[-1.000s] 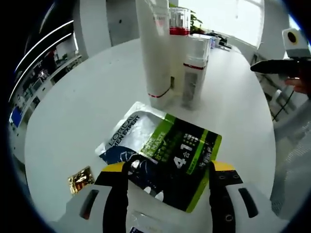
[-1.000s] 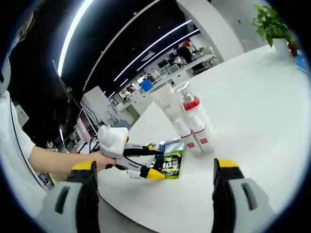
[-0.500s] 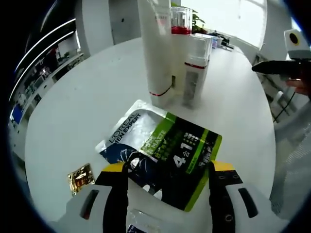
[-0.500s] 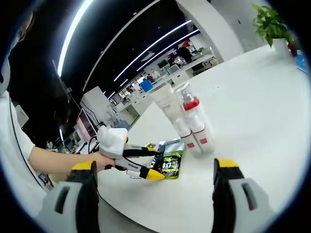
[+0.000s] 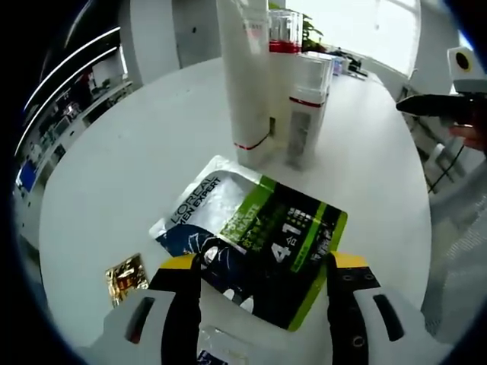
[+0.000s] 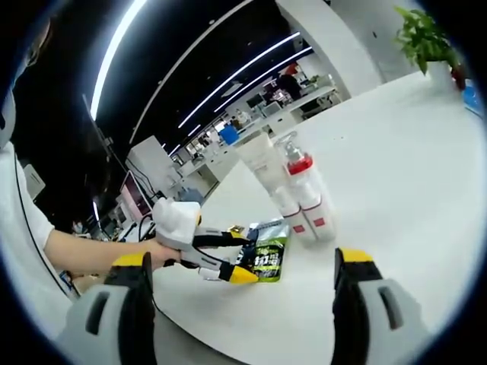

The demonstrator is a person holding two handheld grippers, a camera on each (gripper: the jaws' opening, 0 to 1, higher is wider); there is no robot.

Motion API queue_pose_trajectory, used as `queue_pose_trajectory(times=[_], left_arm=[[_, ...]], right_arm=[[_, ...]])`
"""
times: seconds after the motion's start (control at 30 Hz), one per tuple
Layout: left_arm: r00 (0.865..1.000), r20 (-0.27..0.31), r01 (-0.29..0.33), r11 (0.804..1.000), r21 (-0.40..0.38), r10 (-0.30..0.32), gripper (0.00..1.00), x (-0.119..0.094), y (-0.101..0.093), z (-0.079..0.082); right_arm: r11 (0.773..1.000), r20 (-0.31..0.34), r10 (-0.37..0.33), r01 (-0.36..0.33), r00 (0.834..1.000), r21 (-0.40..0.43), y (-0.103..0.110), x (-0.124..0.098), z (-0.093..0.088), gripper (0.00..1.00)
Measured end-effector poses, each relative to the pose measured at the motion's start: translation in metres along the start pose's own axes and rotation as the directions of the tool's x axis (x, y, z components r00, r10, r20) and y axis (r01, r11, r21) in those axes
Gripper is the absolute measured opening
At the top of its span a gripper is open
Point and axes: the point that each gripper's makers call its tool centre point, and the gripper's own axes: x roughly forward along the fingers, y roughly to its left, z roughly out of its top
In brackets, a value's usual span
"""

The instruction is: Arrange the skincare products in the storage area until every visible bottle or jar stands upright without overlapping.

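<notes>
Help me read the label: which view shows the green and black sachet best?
The left gripper view. The green and black sachet lies flat on the white table just ahead of the open left gripper, its print large and legible. In the right gripper view the sachet is small and distant, partly behind the left gripper.

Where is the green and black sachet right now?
In the left gripper view the sachet lies flat on the white table, just ahead of the open left gripper, with the standing bottles beyond it and a small gold packet to its left.
</notes>
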Motion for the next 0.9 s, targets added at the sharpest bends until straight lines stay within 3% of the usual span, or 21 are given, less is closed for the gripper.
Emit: queue_pose_trajectory(times=[0.47,0.9], left_arm=[[1.0,0.004,-0.007,1.0,-0.021,0.008,0.68,-0.015,-0.005,0.0],[0.999,0.039,-0.013,0.997,-0.071,0.015,0.78,-0.037,-0.016,-0.01]], right_arm=[[1.0,0.014,0.007,-0.007,1.0,-0.021,0.009,-0.006,0.004,1.0],[0.999,0.022,0.011,-0.01,1.0,-0.05,0.016,-0.011,0.006,1.0]])
